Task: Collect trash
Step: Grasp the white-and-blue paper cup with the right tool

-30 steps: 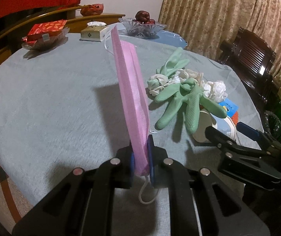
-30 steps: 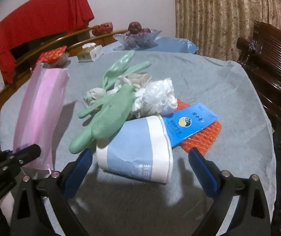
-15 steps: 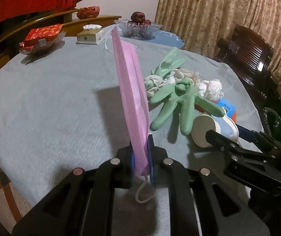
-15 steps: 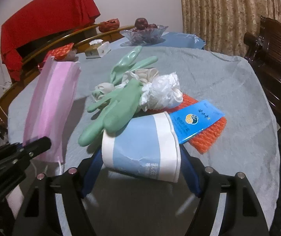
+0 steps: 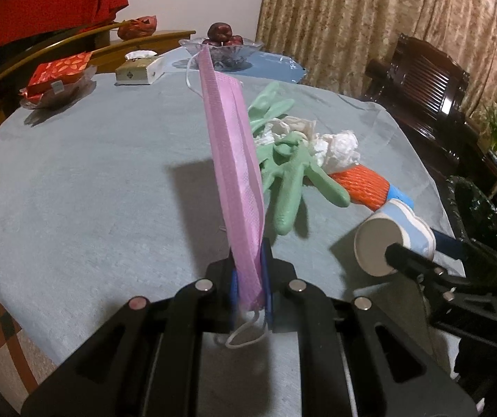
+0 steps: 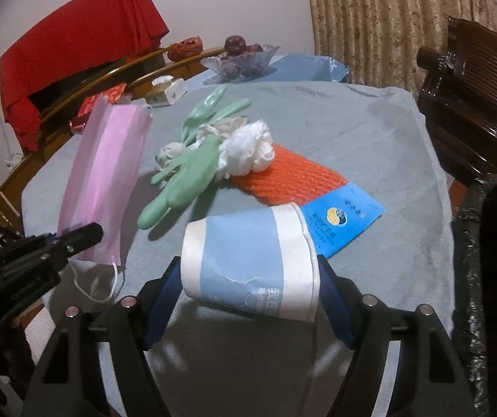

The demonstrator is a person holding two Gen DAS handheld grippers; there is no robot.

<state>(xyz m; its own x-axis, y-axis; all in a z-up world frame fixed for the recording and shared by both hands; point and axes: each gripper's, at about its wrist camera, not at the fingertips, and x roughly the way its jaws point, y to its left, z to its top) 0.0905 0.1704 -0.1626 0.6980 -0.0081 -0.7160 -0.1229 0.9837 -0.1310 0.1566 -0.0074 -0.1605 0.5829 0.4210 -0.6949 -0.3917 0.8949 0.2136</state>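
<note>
With both items lifted clear of the tabletop [image 6: 370, 132], the left tool [image 5: 250, 292] stays out of it, pinching the pink mask [image 5: 234, 173] edge-on, and the right tool [image 6: 248, 278] clamps the paper cup [image 6: 248, 260] sideways. Beyond lie the green gloves [image 6: 185, 173], tissue [image 6: 248, 153] and orange netting [image 6: 293, 177], uncollected; a black bin bag [image 5: 481, 222] waits rightward.

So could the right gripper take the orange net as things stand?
Probably not: the right gripper is full, its fingers clamped on the paper cup. The net lies uncovered beyond it.
</note>
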